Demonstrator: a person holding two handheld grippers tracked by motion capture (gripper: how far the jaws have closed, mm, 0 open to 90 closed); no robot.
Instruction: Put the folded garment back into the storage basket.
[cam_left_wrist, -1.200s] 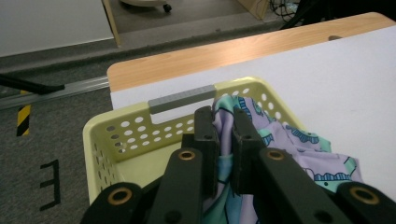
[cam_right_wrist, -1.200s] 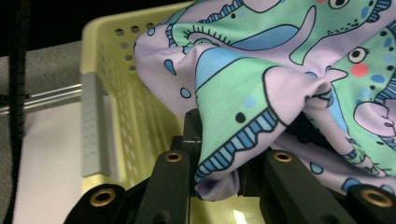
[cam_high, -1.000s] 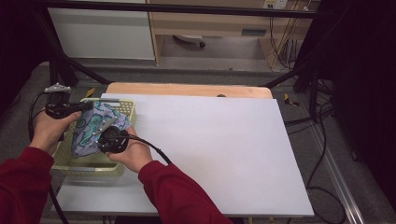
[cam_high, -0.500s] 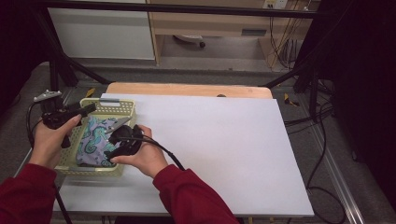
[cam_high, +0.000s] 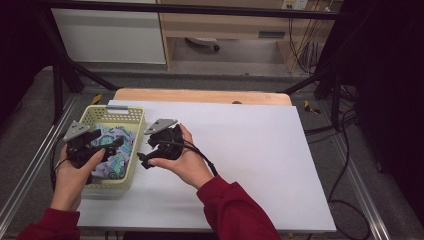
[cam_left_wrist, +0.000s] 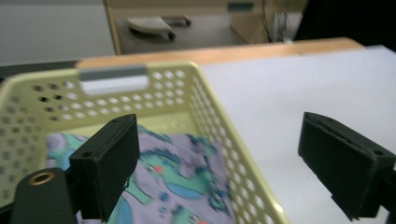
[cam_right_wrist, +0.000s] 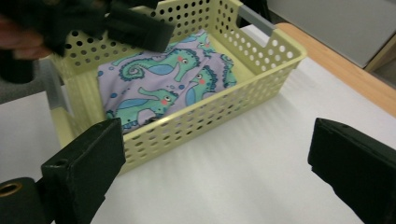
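Observation:
A folded lilac cloth with green seahorses (cam_high: 116, 154) (cam_right_wrist: 159, 79) (cam_left_wrist: 182, 186) lies flat inside a pale yellow perforated basket (cam_high: 131, 116) (cam_right_wrist: 243, 102) (cam_left_wrist: 140, 72) at the table's left. My left gripper (cam_high: 111, 146) (cam_left_wrist: 224, 172) hovers over the basket's near half, open, one jaw above the cloth and one outside the basket wall. My right gripper (cam_high: 147, 152) (cam_right_wrist: 219, 168) is held just right of the basket, open and empty, pointing back at its long side. The left gripper (cam_right_wrist: 135, 25) also shows at the top of the right gripper view.
The basket stands on a large white board (cam_high: 250, 160) with wide bare room to the right. A wooden strip (cam_high: 200, 95) runs along the far edge. Black frame bars and cables flank the table.
One second ago both grippers were down in the basket on the bunched cloth. They have let go and pulled back; the right one moved right, out of the basket. The cloth now lies flat.

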